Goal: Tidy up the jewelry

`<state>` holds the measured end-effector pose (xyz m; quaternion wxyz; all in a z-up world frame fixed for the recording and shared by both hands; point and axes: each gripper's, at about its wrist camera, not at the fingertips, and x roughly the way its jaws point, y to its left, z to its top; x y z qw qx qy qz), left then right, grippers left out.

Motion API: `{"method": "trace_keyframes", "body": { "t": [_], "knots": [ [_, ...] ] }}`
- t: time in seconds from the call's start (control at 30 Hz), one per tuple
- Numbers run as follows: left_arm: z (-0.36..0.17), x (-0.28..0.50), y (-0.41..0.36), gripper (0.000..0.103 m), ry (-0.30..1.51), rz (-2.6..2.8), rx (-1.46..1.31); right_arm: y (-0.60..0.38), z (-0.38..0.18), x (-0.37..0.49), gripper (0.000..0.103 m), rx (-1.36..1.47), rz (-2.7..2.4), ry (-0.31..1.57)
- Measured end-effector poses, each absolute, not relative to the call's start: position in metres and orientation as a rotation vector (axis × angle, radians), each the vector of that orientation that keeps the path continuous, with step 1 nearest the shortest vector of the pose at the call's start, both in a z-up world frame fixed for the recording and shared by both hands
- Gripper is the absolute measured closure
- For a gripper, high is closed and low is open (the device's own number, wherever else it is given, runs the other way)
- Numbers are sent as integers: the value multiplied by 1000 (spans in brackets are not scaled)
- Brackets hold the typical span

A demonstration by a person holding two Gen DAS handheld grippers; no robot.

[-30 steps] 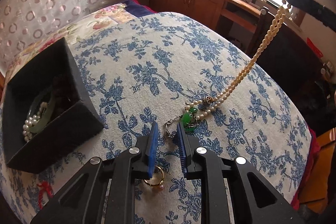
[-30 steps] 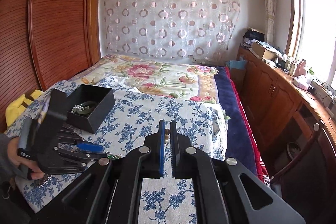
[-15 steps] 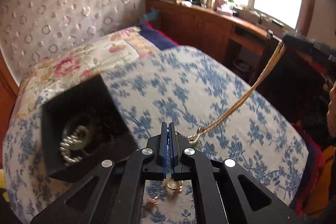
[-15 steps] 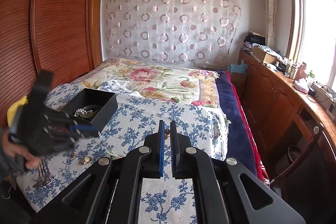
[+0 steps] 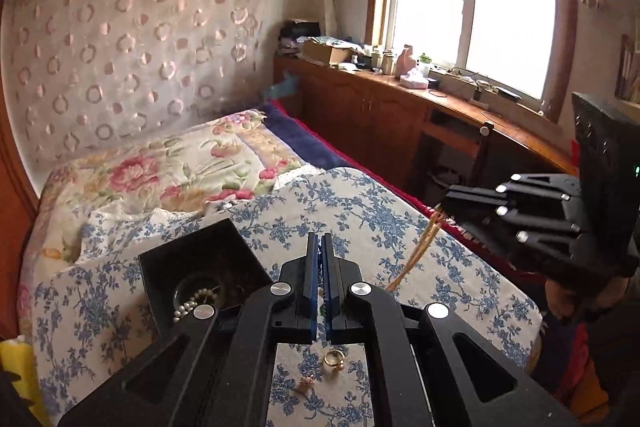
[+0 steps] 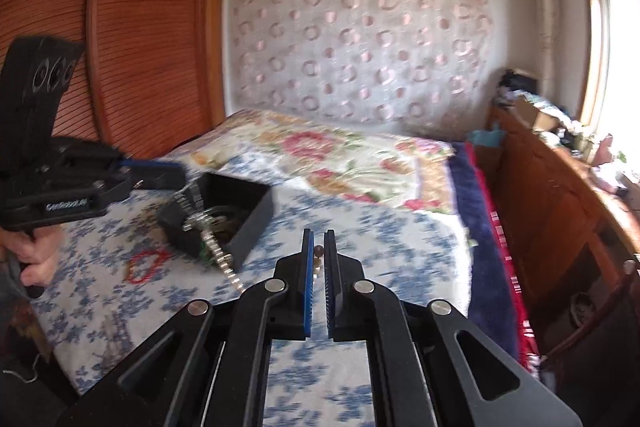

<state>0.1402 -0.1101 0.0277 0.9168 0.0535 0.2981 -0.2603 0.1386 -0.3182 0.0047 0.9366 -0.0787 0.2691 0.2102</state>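
A long pearl necklace (image 5: 416, 255) hangs stretched between my two grippers above the blue-flowered cloth (image 5: 360, 211). My left gripper (image 5: 319, 241) is shut on its clasp end, where a bit of green shows between the pads. My right gripper (image 6: 319, 239) is shut on the other end, with a small brown bead (image 6: 318, 251) showing between its pads. In the right wrist view the necklace (image 6: 218, 255) drops, blurred, from the left gripper (image 6: 176, 175) across the front of the black box (image 6: 252, 223). The black box (image 5: 208, 251) holds a pearl bracelet (image 5: 192, 301) and a bangle.
A gold ring (image 5: 334, 359) and a small earring (image 5: 306, 383) lie on the cloth under the left gripper. A red bracelet (image 6: 144, 265) lies near the box. A floral quilt (image 6: 328, 151) covers the far bed. A wooden cabinet (image 5: 380, 107) runs under the window at right.
The left gripper shut on the necklace's clasp end and rose, lifting it off the cloth, so the strand now hangs between both grippers. The right gripper shifted sideways, still shut.
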Motion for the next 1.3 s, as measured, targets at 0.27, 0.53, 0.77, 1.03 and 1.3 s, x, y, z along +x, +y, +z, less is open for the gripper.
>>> {"method": "trace_keyframes", "body": {
  "t": [0.27,0.53,0.77,1.03,1.3],
  "knots": [
    [-7,156,-103,102,668,-427,160,-300,30,125,97,-110,496,463],
    [8,169,-56,102,585,-284,76,-299,1,121,97,-145,508,585],
    [31,165,-30,102,508,-224,27,-303,-48,123,97,-140,495,697],
    [46,159,-7,103,431,-158,-28,-305,-72,133,98,-159,458,758],
    [45,164,-3,103,461,-176,-22,-296,-54,134,98,-152,482,694]
  ]
}}
